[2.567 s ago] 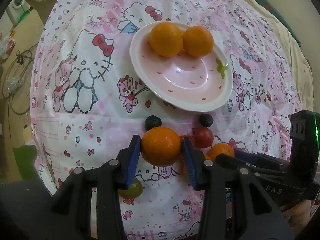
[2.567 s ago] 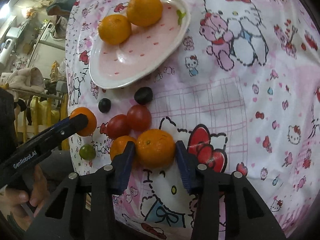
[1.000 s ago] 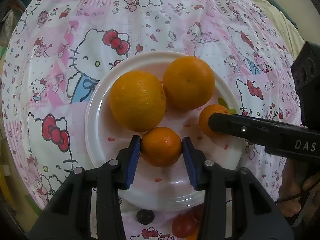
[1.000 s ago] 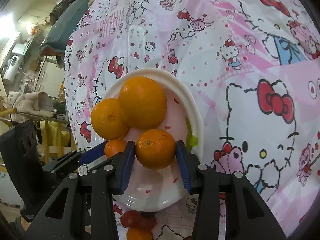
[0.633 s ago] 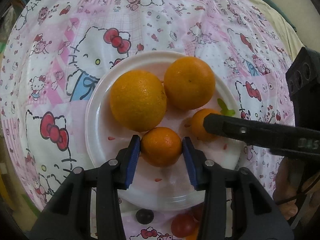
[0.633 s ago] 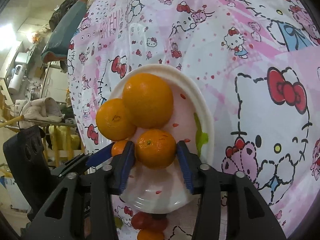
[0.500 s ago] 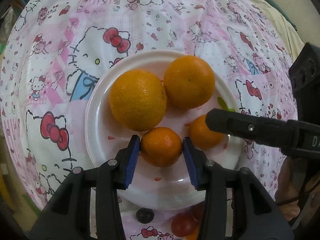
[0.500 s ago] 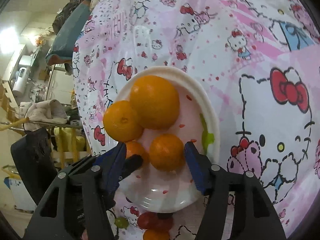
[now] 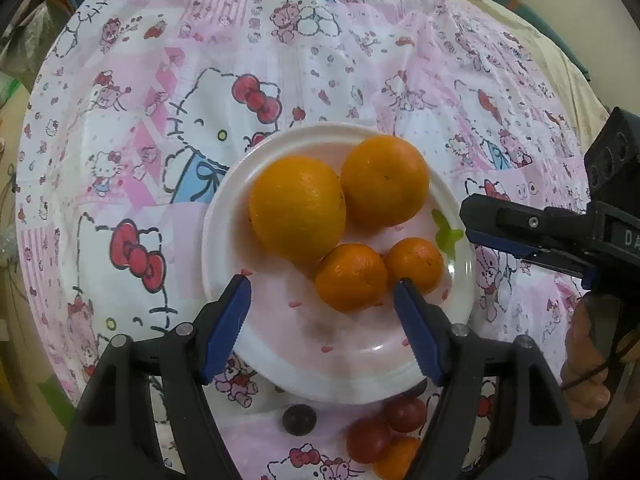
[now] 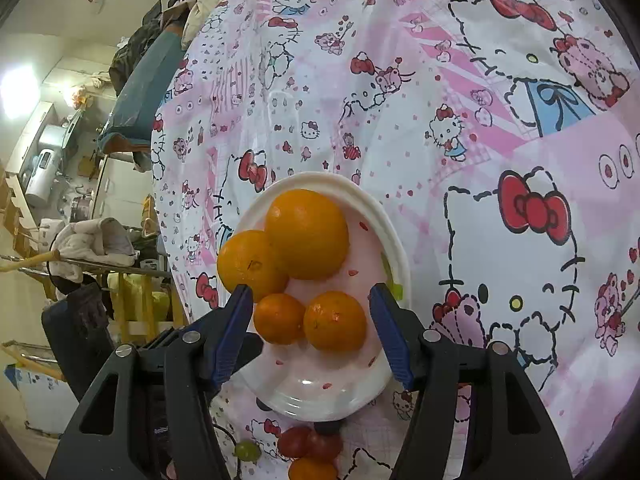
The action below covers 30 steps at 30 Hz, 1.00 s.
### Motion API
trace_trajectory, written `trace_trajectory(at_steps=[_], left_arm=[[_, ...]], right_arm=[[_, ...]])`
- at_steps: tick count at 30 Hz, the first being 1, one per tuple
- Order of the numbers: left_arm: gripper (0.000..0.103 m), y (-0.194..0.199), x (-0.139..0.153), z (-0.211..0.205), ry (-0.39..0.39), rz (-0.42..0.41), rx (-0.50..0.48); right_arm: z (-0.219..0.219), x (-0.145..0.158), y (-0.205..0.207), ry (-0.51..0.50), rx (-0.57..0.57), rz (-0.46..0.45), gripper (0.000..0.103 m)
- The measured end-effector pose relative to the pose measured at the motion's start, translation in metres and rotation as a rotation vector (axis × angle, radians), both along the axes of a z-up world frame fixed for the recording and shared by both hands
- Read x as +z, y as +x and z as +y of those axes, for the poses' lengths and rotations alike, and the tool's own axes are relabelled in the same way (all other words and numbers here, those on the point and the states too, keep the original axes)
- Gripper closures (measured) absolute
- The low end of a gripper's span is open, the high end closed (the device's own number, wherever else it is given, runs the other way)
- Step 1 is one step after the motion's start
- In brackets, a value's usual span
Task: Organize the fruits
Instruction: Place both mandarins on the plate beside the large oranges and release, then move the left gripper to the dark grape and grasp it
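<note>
A white and pink plate [image 9: 224, 240] [image 10: 352, 396] holds two large oranges [image 9: 298, 208] [image 9: 384, 180] and two small mandarins [image 9: 351, 277] [image 9: 415, 265]. In the right wrist view the mandarins [image 10: 279, 319] [image 10: 335, 321] lie side by side below the oranges [image 10: 307, 234]. My left gripper [image 9: 322, 314] is open and empty over the plate's near part. My right gripper [image 10: 312, 316] is open, its jaws either side of the two mandarins without touching. It shows side-on in the left wrist view [image 9: 500, 226].
Near the plate's front edge lie red cherry tomatoes [image 9: 368, 438] [image 10: 310, 446], a dark berry [image 9: 299, 420], another mandarin [image 9: 396, 458] [image 10: 312, 470] and a green grape [image 10: 247, 451]. A Hello Kitty cloth [image 9: 160, 120] covers the table. Room clutter [image 10: 80, 200] stands beyond the left edge.
Both grippers carried mandarins from the table to the plate and opened. The right released first, then the left; both mandarins now rest on the plate and the grippers have drawn back slightly.
</note>
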<state>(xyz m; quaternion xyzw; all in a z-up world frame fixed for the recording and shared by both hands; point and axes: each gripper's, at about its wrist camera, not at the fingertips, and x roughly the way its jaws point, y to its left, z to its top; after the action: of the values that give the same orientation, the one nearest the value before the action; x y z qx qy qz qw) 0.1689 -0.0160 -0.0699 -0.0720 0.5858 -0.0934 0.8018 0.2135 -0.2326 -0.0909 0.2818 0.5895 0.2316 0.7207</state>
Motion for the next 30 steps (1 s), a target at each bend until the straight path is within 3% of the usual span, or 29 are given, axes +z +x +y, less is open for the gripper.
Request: trace_trajectory(at_steps=[9,16,22,30], left_arm=[[0.032,-0.016,0.016,0.012,-0.014,-0.03,0.049],[0.032,-0.039,0.022,0.017,0.065,-0.034,0.053],[0.032,-0.063,0.019,0.029,0.064,-0.004,0.104],[0.032,-0.085,0.025,0.031,0.073,-0.02,0.119]], right_arm=[[-0.002,0.012,-0.014,-0.019,0.001,-0.023,0.039],[-0.004,0.024,-0.034,-0.062,-0.001,-0.032,0.039],[-0.004,0.026,-0.059,-0.128,0.01,-0.02,0.039],[-0.006,0.027,-0.095,-0.126,-0.004,-0.016,0.039]])
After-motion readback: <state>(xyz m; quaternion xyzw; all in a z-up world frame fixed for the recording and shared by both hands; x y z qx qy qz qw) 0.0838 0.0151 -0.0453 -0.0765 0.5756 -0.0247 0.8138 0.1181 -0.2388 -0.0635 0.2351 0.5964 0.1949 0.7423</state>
